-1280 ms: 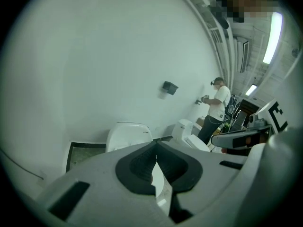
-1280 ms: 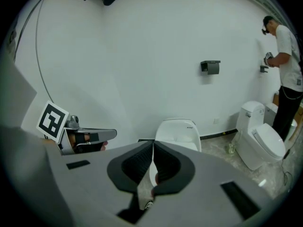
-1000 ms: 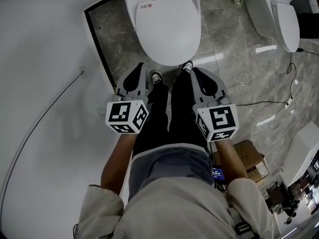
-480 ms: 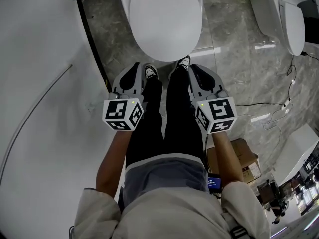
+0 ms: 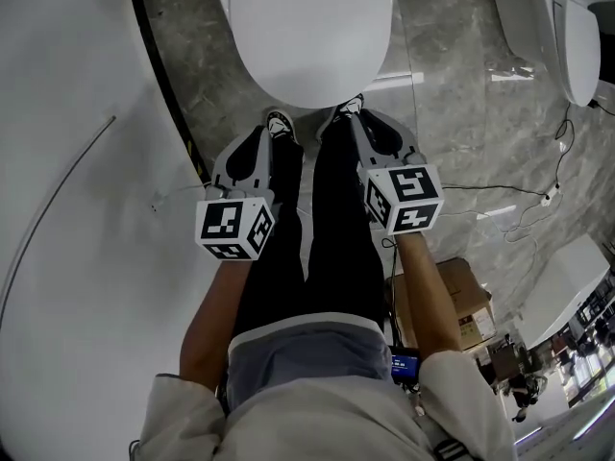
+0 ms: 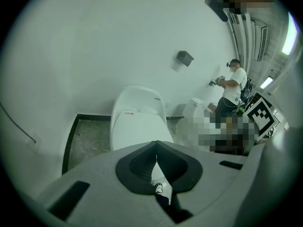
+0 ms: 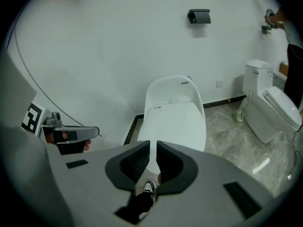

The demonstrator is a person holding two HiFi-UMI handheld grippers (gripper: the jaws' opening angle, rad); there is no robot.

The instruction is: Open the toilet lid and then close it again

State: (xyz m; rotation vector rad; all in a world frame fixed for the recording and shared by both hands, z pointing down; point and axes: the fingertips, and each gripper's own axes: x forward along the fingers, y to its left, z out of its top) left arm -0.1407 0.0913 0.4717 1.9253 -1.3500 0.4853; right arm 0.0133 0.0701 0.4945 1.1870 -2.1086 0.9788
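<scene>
The white toilet stands just in front of my feet with its lid (image 5: 307,36) down flat on the seat. In the left gripper view the lid (image 6: 137,129) lies beyond the jaws, and in the right gripper view the lid (image 7: 175,124) is also ahead and below. My left gripper (image 5: 261,134) hangs over my left leg, shut and empty, its tips meeting (image 6: 156,148). My right gripper (image 5: 357,121) hangs over my right leg near the bowl's front rim; its jaws are opening, with a thin slit (image 7: 153,148) and nothing between them. Neither gripper touches the toilet.
A white wall (image 5: 67,209) runs along the left, with a thin cable on it. A second toilet (image 5: 577,27) stands at the right. A cardboard box (image 5: 461,305) and loose cables (image 5: 519,200) lie on the marble floor. Another person (image 6: 232,86) works at the far wall.
Both grippers have sunk and drawn nearer the toilet's front rim. The toilet has slid up the head view. The lid stays down.
</scene>
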